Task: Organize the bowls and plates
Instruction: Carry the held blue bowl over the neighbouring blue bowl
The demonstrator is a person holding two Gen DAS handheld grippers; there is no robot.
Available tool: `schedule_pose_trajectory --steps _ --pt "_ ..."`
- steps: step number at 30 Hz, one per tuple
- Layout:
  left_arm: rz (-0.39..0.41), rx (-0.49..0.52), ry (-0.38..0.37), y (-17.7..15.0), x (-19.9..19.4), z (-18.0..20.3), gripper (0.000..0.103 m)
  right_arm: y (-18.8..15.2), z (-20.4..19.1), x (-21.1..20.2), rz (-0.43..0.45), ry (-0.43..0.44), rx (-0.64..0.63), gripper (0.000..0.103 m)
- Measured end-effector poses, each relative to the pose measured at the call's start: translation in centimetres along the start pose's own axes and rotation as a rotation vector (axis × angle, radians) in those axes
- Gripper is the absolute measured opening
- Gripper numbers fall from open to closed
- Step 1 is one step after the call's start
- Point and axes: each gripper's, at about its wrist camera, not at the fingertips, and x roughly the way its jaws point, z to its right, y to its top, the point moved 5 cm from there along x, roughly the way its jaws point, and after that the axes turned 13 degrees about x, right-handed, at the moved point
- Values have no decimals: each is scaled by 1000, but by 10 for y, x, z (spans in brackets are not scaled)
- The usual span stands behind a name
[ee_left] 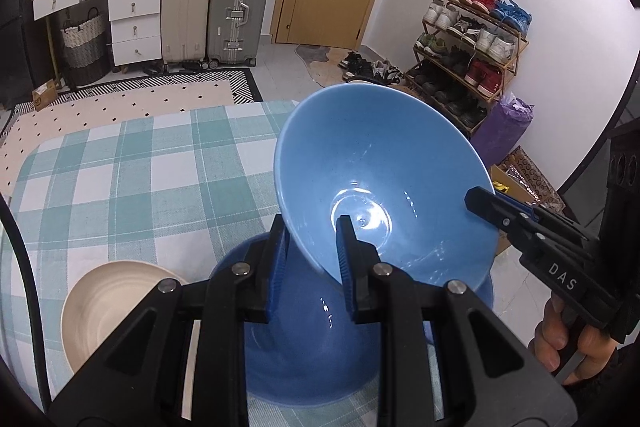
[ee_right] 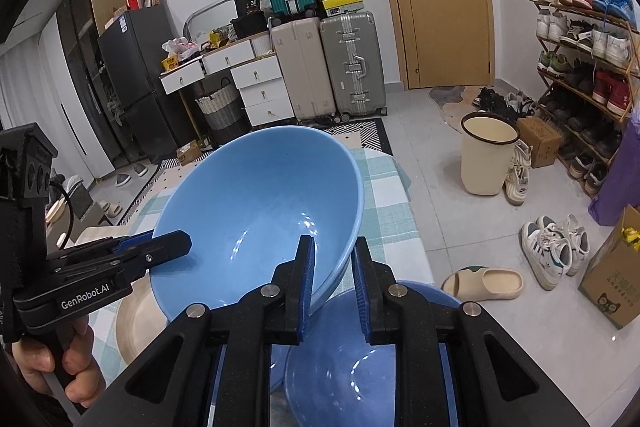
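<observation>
Right at my fingertips, the left tool [ee_left: 310,259] is clamped tight on the near rim of a light blue glazed ceramic bowl [ee_left: 380,167], one pad inside the wall and one outside. The right tool [ee_right: 334,277] pinches the opposite rim the same way, so I carry the bowl tilted between the two, clear of everything beneath it.

Directly below hangs a darker blue ceramic bowl [ee_left: 312,347] sitting on the counter [ee_left: 120,187], which is covered in a green-and-white checked cloth. To its left, just beside it, rests a cream ribbed bowl [ee_left: 104,307].

I judge the step in hand is nesting the light bowl into the darker one. To do it well I should level the bowl first, keep both grips equally firm so it doesn't swing, centre it over the lower bowl, and lower slowly before letting go, since glazed rims slip and chip.

Beyond the counter lie a patterned rug [ee_left: 120,103] and a shoe rack [ee_left: 472,55].
</observation>
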Motion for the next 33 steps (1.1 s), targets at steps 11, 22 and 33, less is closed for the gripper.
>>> schedule_pose_trajectory --steps 11,22,33 --pt "-1 -3 12 -27 -27 -2 20 -30 -19 -18 7 22 -3 19" --pt "-10 -3 37 -51 -39 -5 20 -55 -30 -25 8 35 -5 19" --pt "-37 -22 69 -70 -36 -15 20 -75 -41 -19 1 46 -11 20"
